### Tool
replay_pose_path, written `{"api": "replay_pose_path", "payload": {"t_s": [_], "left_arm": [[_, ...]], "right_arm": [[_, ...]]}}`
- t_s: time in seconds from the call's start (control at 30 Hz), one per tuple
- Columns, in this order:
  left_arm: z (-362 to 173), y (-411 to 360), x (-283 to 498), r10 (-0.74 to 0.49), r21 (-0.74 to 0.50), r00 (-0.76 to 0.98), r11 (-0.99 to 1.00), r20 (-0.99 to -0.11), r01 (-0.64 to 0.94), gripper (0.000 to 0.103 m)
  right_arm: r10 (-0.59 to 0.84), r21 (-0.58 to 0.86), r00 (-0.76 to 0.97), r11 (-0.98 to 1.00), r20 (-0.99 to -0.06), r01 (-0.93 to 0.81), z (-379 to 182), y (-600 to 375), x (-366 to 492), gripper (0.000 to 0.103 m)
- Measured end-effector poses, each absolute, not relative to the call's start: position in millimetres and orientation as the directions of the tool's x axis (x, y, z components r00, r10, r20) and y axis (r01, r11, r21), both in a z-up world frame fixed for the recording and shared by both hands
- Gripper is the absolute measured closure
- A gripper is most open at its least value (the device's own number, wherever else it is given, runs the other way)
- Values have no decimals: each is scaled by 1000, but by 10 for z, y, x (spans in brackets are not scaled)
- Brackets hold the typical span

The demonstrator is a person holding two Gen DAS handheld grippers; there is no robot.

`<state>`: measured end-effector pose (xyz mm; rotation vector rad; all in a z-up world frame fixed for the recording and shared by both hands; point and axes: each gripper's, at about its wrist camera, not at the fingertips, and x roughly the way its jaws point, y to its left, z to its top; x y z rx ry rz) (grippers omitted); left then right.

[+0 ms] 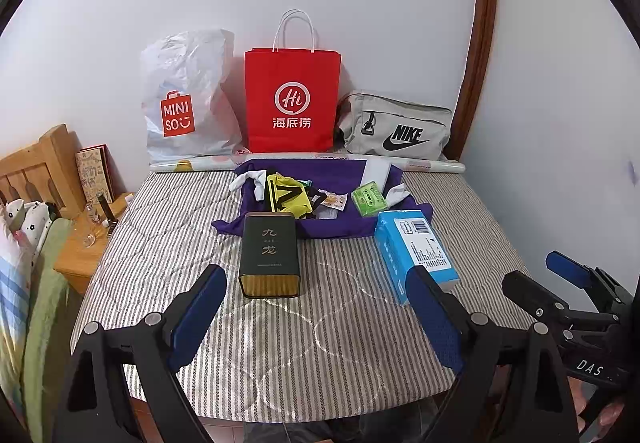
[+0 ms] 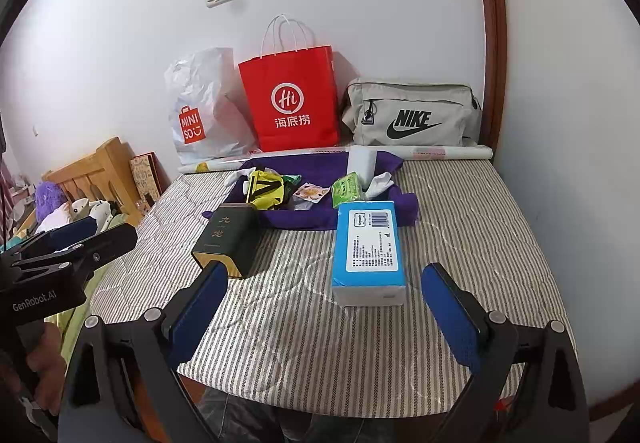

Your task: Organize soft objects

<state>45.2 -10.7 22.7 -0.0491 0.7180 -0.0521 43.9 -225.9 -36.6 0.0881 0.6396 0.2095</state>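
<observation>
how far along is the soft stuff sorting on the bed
Nothing looks done yet. The yellow cloth item, white socks and green tissue pack lie loose on the purple cloth. The left claw and right claw are both open, holding nothing, hovering short of the dark tin and blue tissue pack. All picking and sorting is left.

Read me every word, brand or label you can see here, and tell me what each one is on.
"MINI SO": white plastic bag.
"Hi" and "海底捞": red paper bag.
"NIKE": grey bag.
"九龙": dark tin.
"DAS": right tongs' body.
"GenRobot.AI": left tongs' body.
Blue tissue pack: barcode and fine print, too small to read.
</observation>
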Motion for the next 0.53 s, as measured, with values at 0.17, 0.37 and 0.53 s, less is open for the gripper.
{"api": "replay_pose_path", "payload": {"t_s": [0.17,0.37,0.53], "left_arm": [[224,-106,452,-65,-64,752,997,-655,31,12],[224,-102,453,-65,-63,753,997,-655,31,12],[223,-99,452,-65,-63,753,998,-654,32,12]], "right_arm": [[222,146,782,975,-582,-167,-367,-2258,436,6],[222,145,782,975,-582,-169,-359,-2262,426,6],[222,146,783,975,-581,-168,-358,-2265,424,6]]}}
